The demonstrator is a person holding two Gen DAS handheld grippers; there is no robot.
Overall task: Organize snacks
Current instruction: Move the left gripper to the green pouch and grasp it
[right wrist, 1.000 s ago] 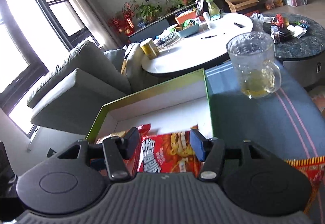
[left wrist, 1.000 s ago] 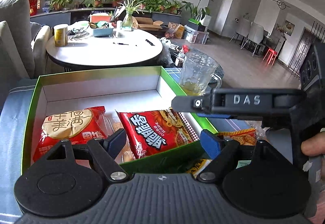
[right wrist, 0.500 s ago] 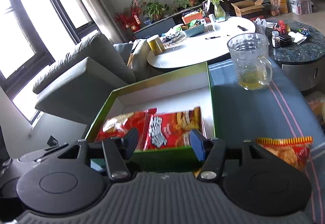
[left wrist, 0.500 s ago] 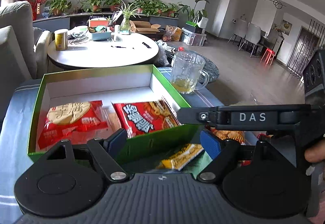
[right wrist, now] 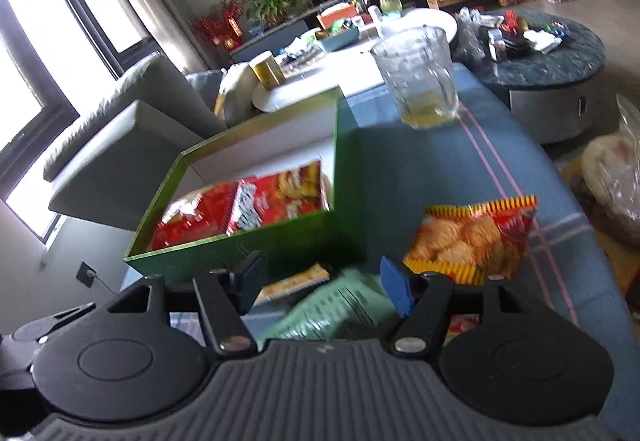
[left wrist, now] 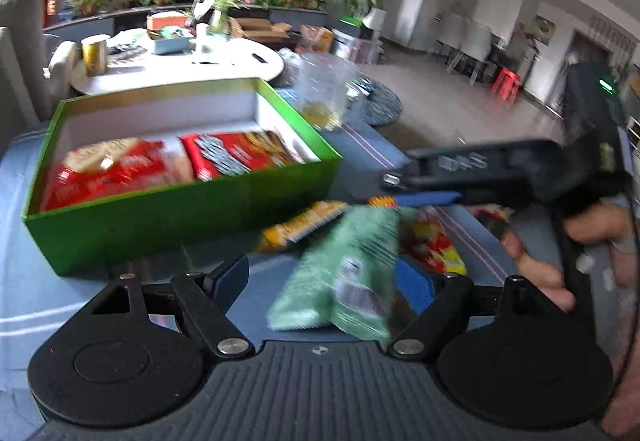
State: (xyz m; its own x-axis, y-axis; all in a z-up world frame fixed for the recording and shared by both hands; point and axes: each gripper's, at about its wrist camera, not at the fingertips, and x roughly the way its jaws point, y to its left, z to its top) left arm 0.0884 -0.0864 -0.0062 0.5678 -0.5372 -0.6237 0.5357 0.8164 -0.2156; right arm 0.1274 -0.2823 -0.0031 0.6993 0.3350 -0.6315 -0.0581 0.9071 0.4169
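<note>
A blue striped cloth covers the bench (left wrist: 24, 201), in a living room with a white round table (left wrist: 180, 69), a grey sofa (right wrist: 132, 129) and potted plants under a dark TV. The green box (left wrist: 180, 217) holds two red snack packs (left wrist: 160, 165) near its front wall. Just outside it lie a yellow packet (left wrist: 300, 225) and a pale green packet (left wrist: 344, 273), blurred.

Only the right view shows the orange cracker bag (right wrist: 468, 237) and the window. Only the left view shows the person's hand (left wrist: 576, 253).

The left hand-held gripper (left wrist: 324, 281) gapes wide over the green packet, gripping nothing, probably. The right hand-held gripper (right wrist: 324, 273) is spread wide, empty.
</note>
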